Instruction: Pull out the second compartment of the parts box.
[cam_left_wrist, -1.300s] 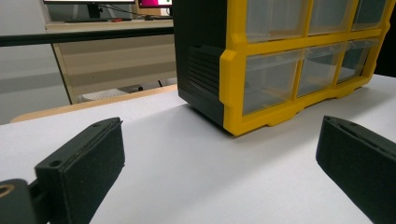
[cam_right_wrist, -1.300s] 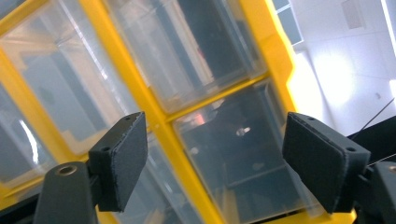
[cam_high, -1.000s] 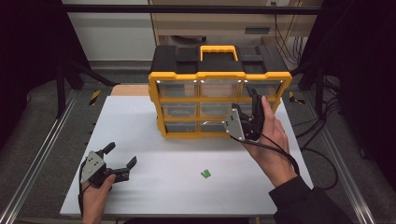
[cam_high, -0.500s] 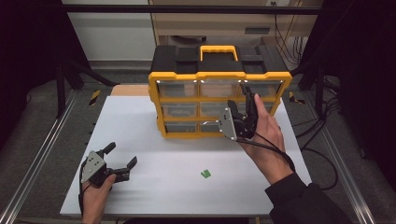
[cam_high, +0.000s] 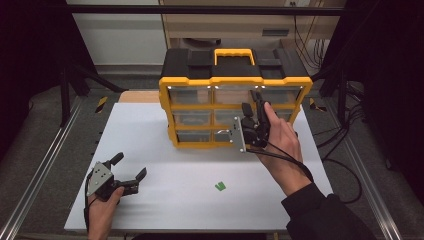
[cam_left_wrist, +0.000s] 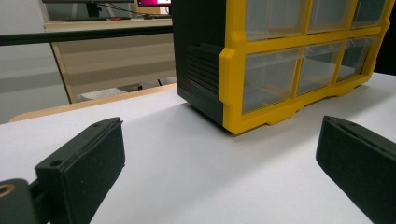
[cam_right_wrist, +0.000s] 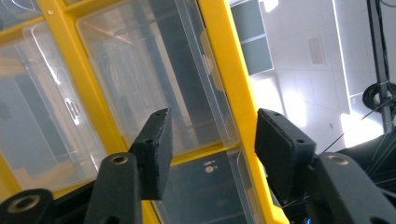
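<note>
The right gripper (cam_high: 252, 107) is raised against the front of the yellow drawer cabinet (cam_high: 235, 82), at its right-hand column of clear drawers. In the right gripper view the jaws stand apart, holding nothing, with one clear drawer (cam_right_wrist: 159, 74) directly ahead of the fingertips and the yellow frame post (cam_right_wrist: 233, 84) in line with the gap. The drawer front lies broadside to the jaws; contact cannot be confirmed. The right hand (cam_high: 277, 142) is much nearer, forearm reaching forward, gripper pointing at the cabinet face. The left gripper (cam_high: 125, 172) rests low on the white table (cam_high: 175, 200), jaws spread wide, well apart from the cabinet. A small green piece (cam_high: 220, 186) lies between both hands.
</note>
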